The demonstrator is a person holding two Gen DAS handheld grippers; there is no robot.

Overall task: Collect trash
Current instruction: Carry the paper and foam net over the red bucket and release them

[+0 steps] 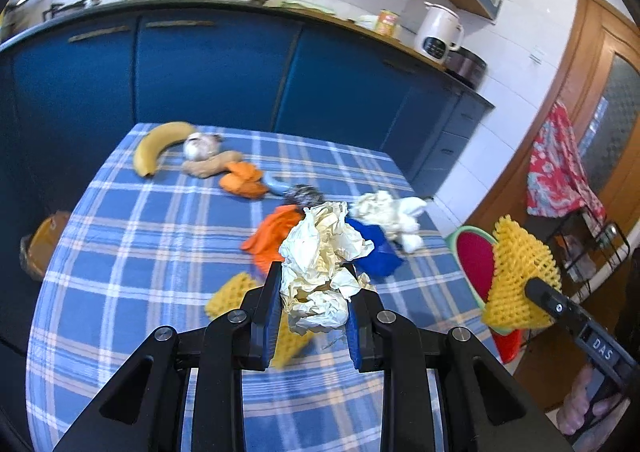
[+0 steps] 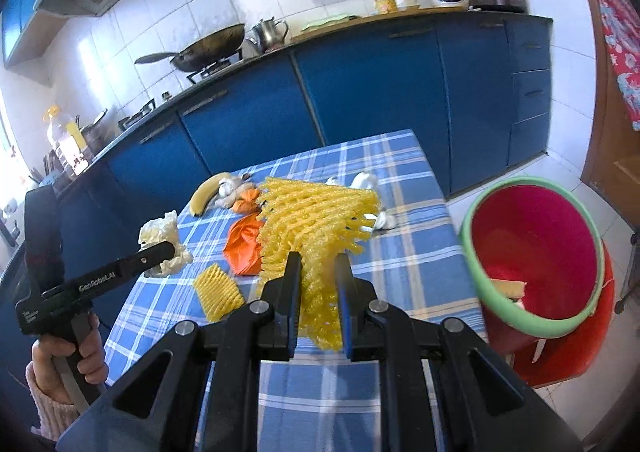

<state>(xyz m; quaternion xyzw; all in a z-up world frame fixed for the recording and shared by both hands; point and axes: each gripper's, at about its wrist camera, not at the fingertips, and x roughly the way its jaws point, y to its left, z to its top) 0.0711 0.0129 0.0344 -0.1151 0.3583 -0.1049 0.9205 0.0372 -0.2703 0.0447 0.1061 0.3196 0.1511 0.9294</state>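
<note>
The crumpled ball of cream paper (image 1: 320, 272) sits low in the middle of the left wrist picture, squeezed between the two blue pads of the left gripper (image 1: 314, 316), which is closed partway and holds it up above the table with the blue checked cloth (image 1: 132, 236). The yellow foam fruit net (image 2: 316, 228), soft and full of holes, fills the middle of the right wrist picture; the right gripper (image 2: 318, 296) is almost shut and pinches its narrow end, so the net fans out away from the jaws. The red plastic bucket with a green rim (image 2: 532, 328) stands off the table at the right side of that picture, its mouth open and facing up. It lies to the right of both grippers, and the right gripper looks nearer to it, so the net will likely go in first. A flat bit of something pale already rests inside. More trash lies on the cloth: a small yellow foam net piece (image 2: 218, 292), a crinkly orange plastic bag (image 2: 242, 248), a folded blue bag (image 1: 376, 248) and a lumpy white tissue wad (image 1: 392, 215). Farther back, in the upper left, are a smooth yellow banana (image 1: 158, 143) and orange peel (image 1: 242, 179).
</note>
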